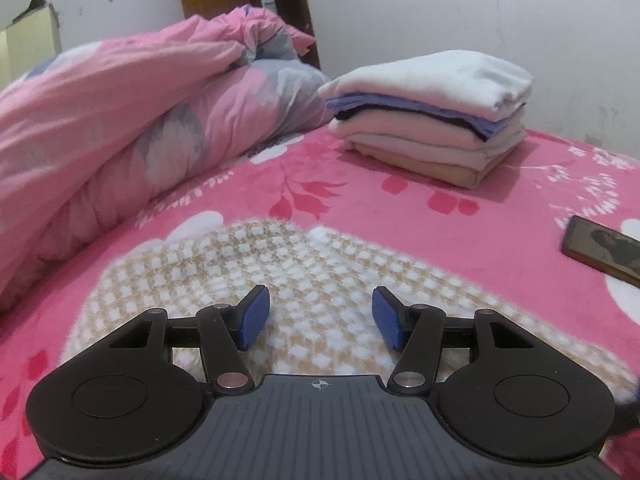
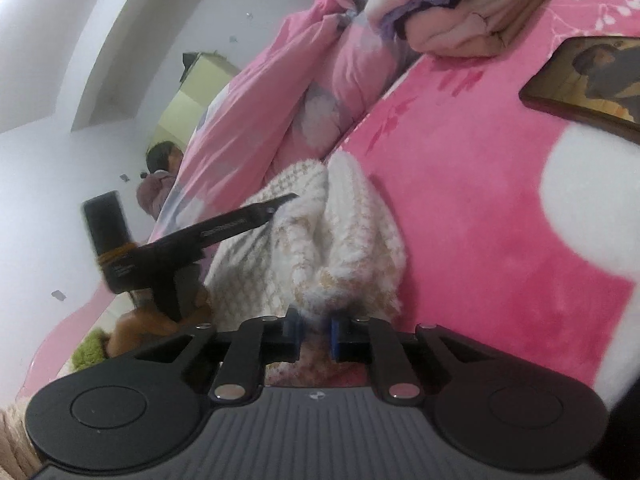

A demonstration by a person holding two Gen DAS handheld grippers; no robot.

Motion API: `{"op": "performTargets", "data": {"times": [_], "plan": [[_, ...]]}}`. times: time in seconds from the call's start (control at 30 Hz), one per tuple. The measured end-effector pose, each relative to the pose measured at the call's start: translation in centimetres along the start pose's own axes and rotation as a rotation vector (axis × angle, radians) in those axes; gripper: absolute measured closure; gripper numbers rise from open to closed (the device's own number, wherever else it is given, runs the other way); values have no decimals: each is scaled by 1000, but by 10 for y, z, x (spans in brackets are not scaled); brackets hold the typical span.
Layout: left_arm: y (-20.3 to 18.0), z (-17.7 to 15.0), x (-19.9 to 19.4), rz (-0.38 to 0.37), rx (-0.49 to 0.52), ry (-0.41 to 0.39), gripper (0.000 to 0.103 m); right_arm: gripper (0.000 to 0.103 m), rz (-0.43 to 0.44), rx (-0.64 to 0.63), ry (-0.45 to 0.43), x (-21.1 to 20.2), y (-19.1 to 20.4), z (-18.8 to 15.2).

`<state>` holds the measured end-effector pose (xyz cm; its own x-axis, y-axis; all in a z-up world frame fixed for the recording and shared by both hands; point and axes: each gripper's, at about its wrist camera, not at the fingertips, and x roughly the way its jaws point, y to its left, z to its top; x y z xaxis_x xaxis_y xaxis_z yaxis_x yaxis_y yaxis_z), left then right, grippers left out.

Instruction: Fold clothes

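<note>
A fuzzy cream and beige checked garment (image 1: 304, 264) lies on the pink floral blanket (image 1: 404, 212). My left gripper (image 1: 320, 320) hovers low over it, open, with its blue pads wide apart and nothing between them. In the right wrist view the same garment (image 2: 340, 232) is bunched into folds. My right gripper (image 2: 315, 334) is shut on the near edge of it, and fabric fills the narrow gap between the pads. The left gripper (image 2: 286, 202) shows there side-on, above the garment's left part.
A stack of folded clothes (image 1: 432, 116) sits at the back by the wall. A pink quilt (image 1: 120, 120) is heaped on the left. A dark phone (image 1: 604, 252) lies on the blanket to the right. A person (image 2: 160, 160) sits beyond the quilt.
</note>
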<state>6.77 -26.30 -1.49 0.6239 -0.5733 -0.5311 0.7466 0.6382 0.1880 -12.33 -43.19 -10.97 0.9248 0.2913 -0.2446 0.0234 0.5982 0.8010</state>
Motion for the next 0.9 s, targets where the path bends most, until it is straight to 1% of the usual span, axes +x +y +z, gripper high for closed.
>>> {"op": "performTargets", "data": {"times": [0.03, 0.1, 0.17, 0.23, 0.33, 0.4, 0.53, 0.6, 0.63, 0.67, 0.7, 0.73, 0.8, 0.9], "plan": [[-1, -1, -8, -3, 6, -7, 46, 88, 7, 17, 7, -3, -2, 1], [-2, -4, -25, -18, 8, -9, 45, 83, -20, -27, 4, -17, 4, 3], [-2, -7, -43, -25, 8, -4, 45, 81, -50, -74, 0, -32, 10, 6], [-3, -11, -61, -21, 22, -4, 45, 81, -107, -195, -33, -51, 27, 9], [-7, -16, -89, -19, 21, 0, 45, 81, -130, -370, -116, -65, 61, 13], [-9, -21, -101, -23, 1, 24, 45, 82, -97, -492, -156, -57, 86, 10], [-18, -44, -111, -20, -21, 99, 45, 83, -141, -725, -136, -15, 119, -7], [-22, -65, -109, -16, -49, 141, 45, 84, -187, -731, -80, 8, 111, -13], [-22, -76, -107, -14, -67, 151, 45, 85, -234, -713, -23, 21, 99, -16], [-23, -85, -108, -7, -83, 136, 45, 96, -251, -684, 11, 29, 85, -19], [-24, -91, -111, 2, -92, 111, 45, 96, -265, -656, 40, 37, 71, -21], [-26, -94, -113, 13, -90, 93, 44, 97, -243, -640, 26, 34, 66, -22], [-31, -102, -117, 35, -82, 58, 44, 97, -264, -644, 46, 34, 72, -18], [-37, -111, -123, 61, -95, 6, 44, 97, -298, -719, 36, 38, 80, -28]]}}
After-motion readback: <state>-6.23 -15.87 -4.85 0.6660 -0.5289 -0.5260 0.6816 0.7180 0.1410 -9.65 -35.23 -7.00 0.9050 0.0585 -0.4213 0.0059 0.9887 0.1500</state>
